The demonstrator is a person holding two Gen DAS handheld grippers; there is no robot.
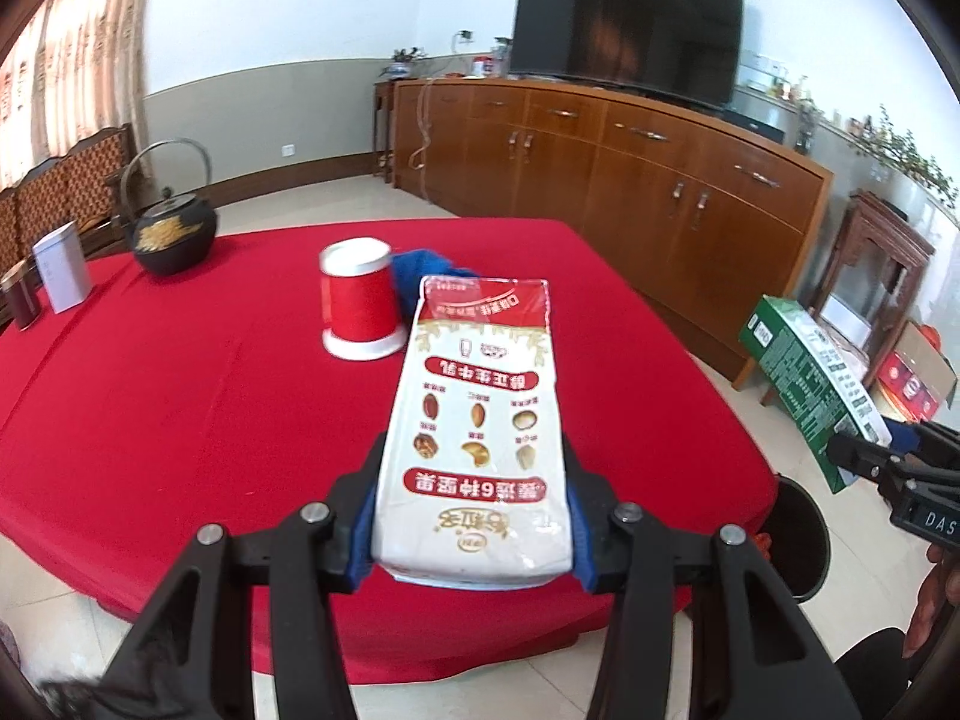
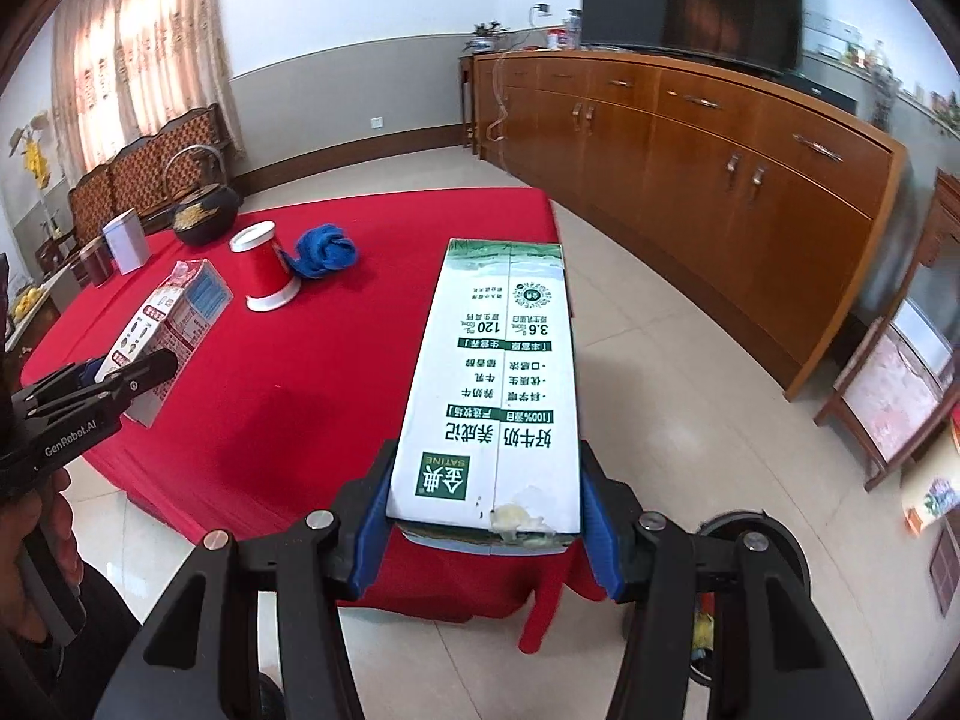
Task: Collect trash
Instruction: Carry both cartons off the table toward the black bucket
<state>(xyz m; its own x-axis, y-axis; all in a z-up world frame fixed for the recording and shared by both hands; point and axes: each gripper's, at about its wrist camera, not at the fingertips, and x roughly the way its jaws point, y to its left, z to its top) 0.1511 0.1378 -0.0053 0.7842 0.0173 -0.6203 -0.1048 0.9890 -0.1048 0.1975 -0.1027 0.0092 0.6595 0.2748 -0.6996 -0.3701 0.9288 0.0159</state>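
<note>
My left gripper [image 1: 474, 510] is shut on a white and red nut-milk carton [image 1: 480, 420], held above the red tablecloth [image 1: 180, 396]. The same carton [image 2: 162, 324] and left gripper [image 2: 129, 381] show in the right wrist view. My right gripper [image 2: 486, 516] is shut on a green and white milk carton [image 2: 498, 372], held over the table's near right edge. That carton [image 1: 804, 372] and the right gripper [image 1: 864, 459] also show at the right of the left wrist view. A dark trash bin [image 1: 801, 534] stands on the floor by the table; its rim [image 2: 756, 525] shows behind my right finger.
On the table stand a red and white cup [image 1: 360, 306], a blue cloth [image 1: 429, 273], a black kettle [image 1: 174, 228], a white tin [image 1: 60, 267] and a dark jar [image 1: 21, 300]. A long wooden sideboard [image 1: 630, 180] with a TV [image 1: 627, 30] lines the far wall.
</note>
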